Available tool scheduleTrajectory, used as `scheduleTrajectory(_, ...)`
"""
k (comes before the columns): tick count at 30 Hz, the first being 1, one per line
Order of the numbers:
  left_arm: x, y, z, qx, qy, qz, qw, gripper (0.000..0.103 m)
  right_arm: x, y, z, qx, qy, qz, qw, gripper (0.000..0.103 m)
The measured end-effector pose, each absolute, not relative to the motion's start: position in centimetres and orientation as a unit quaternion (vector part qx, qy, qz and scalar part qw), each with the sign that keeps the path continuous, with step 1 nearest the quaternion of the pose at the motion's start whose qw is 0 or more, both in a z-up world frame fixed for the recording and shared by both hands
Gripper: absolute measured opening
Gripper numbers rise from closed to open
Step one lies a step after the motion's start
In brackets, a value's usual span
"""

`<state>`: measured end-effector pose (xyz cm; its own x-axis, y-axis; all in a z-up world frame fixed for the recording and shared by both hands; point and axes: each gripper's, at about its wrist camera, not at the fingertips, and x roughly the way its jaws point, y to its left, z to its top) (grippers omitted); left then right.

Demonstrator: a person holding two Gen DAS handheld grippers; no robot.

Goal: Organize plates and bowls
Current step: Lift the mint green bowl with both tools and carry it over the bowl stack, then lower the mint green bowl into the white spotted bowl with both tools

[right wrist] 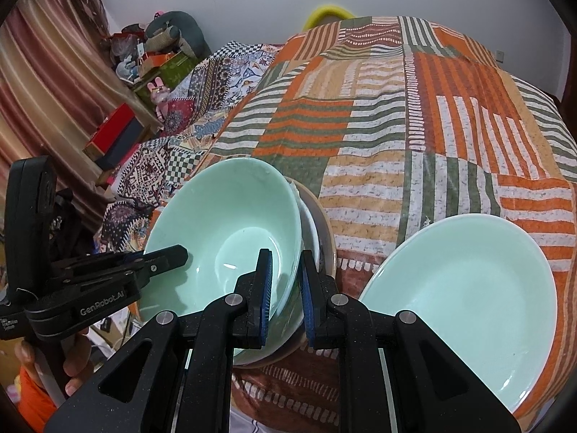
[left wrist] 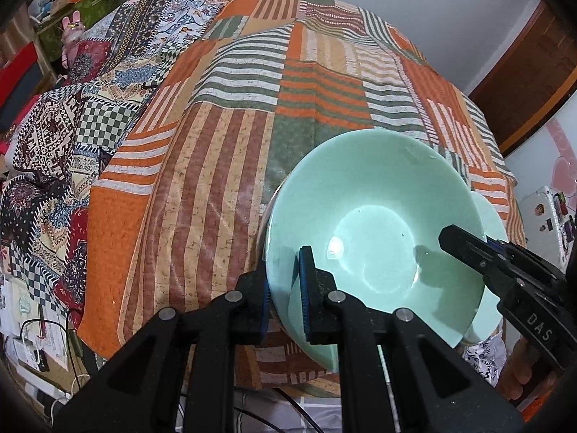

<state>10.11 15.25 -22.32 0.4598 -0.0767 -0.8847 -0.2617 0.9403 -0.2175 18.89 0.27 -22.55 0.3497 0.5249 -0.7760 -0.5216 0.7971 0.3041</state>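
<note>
Pale green bowl (left wrist: 371, 231) is sitting tilted near the table's front edge, on the orange/green/tan striped cloth (left wrist: 223, 151). It's glossy, w/ a lamp glare in the well and a flat round base. In the right wrist view the bowl (right wrist: 223, 231) is resting on other dishes: a white rim and a brown-rimmed plate (right wrist: 326, 231) are showing under its right side.

L gripper (left wrist: 285, 288) is clenching the bowl's left rim, one blue pad inside, one outside. R gripper (right wrist: 285, 292) is straddling the bowl's right rim, one finger inside and one outside; whether the pads are pressing the wall, can't tell.

A second pale green dish, a shallow plate (right wrist: 465, 303), is lying just right of the stack, apart from it, leaning up toward the camera.
</note>
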Motion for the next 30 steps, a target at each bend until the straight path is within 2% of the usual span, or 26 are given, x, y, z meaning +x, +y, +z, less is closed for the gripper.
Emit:
scheduleTrajectory(7,10.1,15.1,-22.5,-0.146,0.513,0.062,0.844,0.013,19.0,0.4,-23.1,-0.001,0.473,0.316,0.822,0.014)
scheduleTrajectory(12,10.3,14.5,-23.1,-0.109,0.519,0.083,0.844,0.018,18.6,1.1,-23.3,-0.024,0.468,0.315,0.825,0.014)
scheduleTrajectory(30,10.4,14.2,-23.9,-0.100,0.524,0.081,0.842,0.022,18.1,1.8,-22.7,-0.075,0.452,0.310,0.833,0.016)
